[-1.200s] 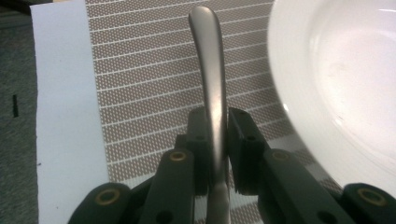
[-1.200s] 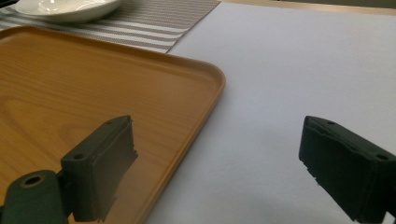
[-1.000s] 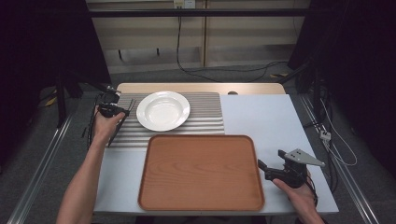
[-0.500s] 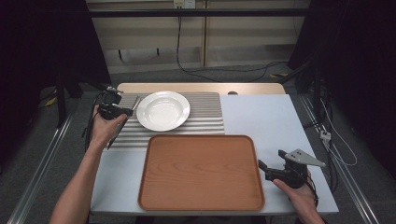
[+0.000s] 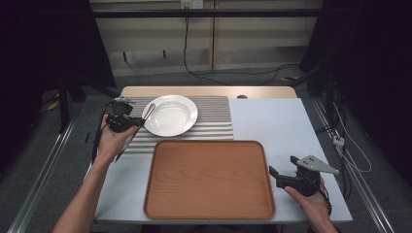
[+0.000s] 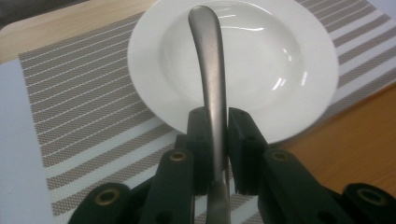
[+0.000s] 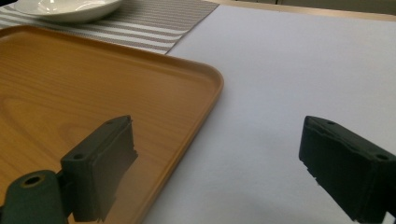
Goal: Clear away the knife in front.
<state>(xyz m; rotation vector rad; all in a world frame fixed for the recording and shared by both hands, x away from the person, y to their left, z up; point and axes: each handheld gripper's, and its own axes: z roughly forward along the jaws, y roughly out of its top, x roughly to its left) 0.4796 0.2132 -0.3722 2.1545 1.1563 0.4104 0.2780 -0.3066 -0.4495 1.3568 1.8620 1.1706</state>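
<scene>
A metal spoon (image 6: 208,60) stands up between the jaws of my left gripper (image 6: 218,116), which is shut on its stem. Its rounded end hangs over the white deep plate (image 6: 275,65). In the high view the left gripper (image 5: 138,121) is at the plate's (image 5: 175,116) left rim, with the spoon (image 5: 149,110) pointing toward it. The plate rests on a striped placemat (image 5: 214,121). My right gripper (image 5: 274,175) sits on the table right of the wooden tray (image 5: 209,179), open with nothing between its jaws (image 7: 217,158).
The wooden tray (image 7: 70,88) is bare and takes up the front middle of the white table (image 5: 272,121). The placemat (image 6: 84,107) lies behind it on the left. Cables trail on the floor beyond the table.
My left hand has carried the spoon to the right and slightly up, from the placemat's left edge to the plate's rim. The right hand has stayed put.
</scene>
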